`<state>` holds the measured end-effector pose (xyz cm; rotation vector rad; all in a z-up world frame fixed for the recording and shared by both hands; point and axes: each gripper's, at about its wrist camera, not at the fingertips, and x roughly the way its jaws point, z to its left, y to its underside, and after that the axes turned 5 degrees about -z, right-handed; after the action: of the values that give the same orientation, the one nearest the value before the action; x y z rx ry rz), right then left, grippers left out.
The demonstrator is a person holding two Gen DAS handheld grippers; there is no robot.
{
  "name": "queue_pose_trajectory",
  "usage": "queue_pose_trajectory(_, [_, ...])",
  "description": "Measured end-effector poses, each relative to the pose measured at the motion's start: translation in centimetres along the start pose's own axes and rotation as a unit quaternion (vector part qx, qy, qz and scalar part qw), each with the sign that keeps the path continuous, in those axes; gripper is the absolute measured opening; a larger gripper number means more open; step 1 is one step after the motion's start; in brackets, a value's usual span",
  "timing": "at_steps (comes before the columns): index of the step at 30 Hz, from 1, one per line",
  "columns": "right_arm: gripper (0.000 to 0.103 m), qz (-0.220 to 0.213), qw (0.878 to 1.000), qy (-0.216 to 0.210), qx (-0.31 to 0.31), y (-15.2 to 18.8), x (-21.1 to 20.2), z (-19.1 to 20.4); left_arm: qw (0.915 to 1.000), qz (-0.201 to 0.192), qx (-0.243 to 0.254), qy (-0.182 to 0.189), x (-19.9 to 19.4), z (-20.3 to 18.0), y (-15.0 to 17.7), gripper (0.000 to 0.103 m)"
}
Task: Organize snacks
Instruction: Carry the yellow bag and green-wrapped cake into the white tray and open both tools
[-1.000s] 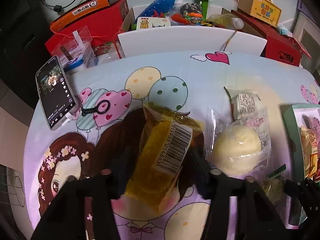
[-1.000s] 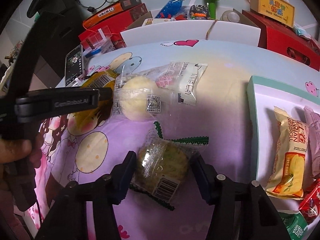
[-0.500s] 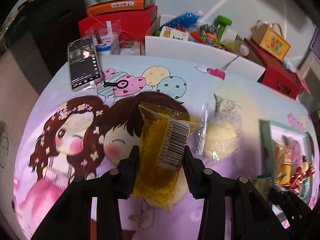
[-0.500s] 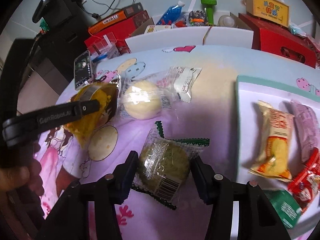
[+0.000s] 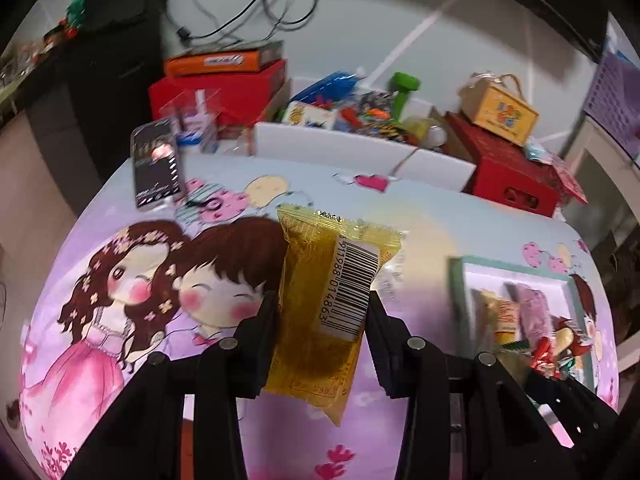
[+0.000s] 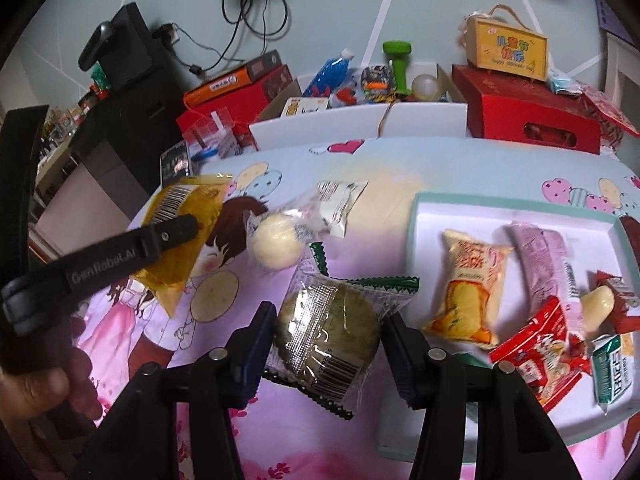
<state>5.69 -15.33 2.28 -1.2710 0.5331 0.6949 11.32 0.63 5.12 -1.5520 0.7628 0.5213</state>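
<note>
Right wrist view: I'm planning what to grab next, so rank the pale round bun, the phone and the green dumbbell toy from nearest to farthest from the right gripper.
1. Pale round bun, on the cloth just past the right gripper.
2. Phone, far-left table edge.
3. Green dumbbell toy, in the white box behind the table.

A barcode label on the yellow snack packet (image 5: 320,312) between my left gripper's (image 5: 322,322) fingers reads "6911988014863." In the right wrist view, that gripper's black arm carries the raised lettering "GenRobot.AI." The yellow gift box (image 6: 506,50) behind the packet bears Chinese characters, too small to read.
</note>
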Motion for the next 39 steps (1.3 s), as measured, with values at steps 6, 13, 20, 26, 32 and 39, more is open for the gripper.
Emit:
queue_pose_trajectory(6, [0.056,-0.012,1.0,0.013,0.011,-0.7,-0.6,-1.7,0.9997,-0.017,0.012,0.011,-1.0,-2.2,-0.4,0.043])
queue_pose_trajectory(13, [0.056,-0.036,0.998,0.041,0.043,-1.6,-2.2,-5.0,0.9979,-0.021,0.027,0.055,-1.2,-5.5,-0.3,0.043])
queue_pose_trajectory(20, [0.056,-0.054,0.991,0.084,0.089,-2.0,-4.1,-9.6,0.9917,-0.021,0.073,0.104,-1.4,-10.5,0.2,0.043])
queue_pose_trajectory(26, [0.056,-0.062,0.982,0.121,0.132,-1.9,-5.6,-14.1,0.9862,-0.013,0.104,0.128,-0.8,-13.7,0.8,0.043])
queue_pose_trajectory(32, [0.056,-0.071,0.972,0.155,0.164,-1.5,-7.0,-17.6,0.9808,0.0,0.123,0.151,0.3,-16.1,1.3,0.043])
queue_pose_trajectory(39, [0.056,-0.048,0.968,0.179,0.169,-1.3,-6.3,-19.1,0.9745,0.024,0.146,0.168,1.7,-18.7,2.4,0.043])
